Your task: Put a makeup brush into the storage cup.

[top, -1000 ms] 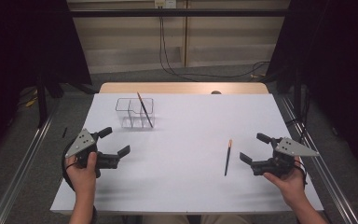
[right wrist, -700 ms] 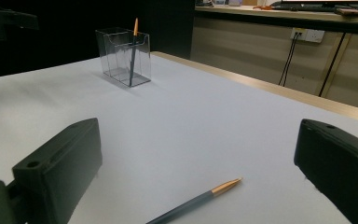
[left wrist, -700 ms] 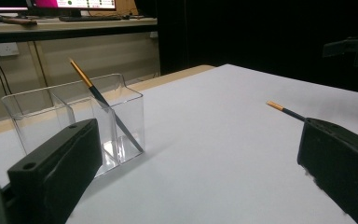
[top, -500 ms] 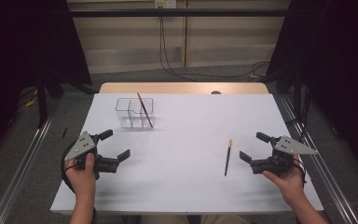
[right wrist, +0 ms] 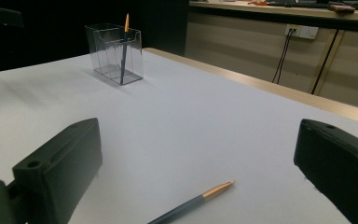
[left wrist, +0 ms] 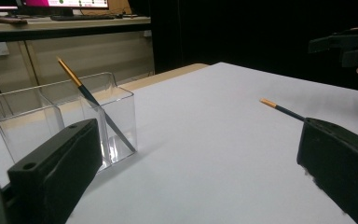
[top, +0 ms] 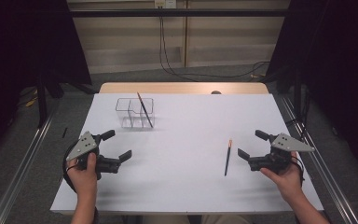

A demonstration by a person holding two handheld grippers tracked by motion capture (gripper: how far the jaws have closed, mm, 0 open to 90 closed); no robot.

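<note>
We log the loose pen [top: 227,156] flat on the white tabletop [top: 191,186], dark barrel with a gold tip pointing toward 12 o'clock in the high view. It lies just off the right tool [top: 253,148], at about 9 o'clock from it, apart from both jaws. In the right gripper view the pen [right wrist: 191,203] sits low between the two black jaws, touching neither.

The right tool has its jaws spread wide with nothing between them; a hand [top: 286,179] carries it at the tabletop's right side.

The left tool [top: 115,144] is likewise spread wide and holds nothing; its hand [top: 85,175] is at the tabletop's left side, well apart from the pen.

At roughly 12 o'clock from the left tool stands a clear compartmented holder [top: 134,113]. A second pen [top: 145,109] leans tilted in its rightmost compartment. In the left gripper view that pen [left wrist: 95,103] has its gold end up and its lower end in the holder's [left wrist: 23,121] near corner.
</note>
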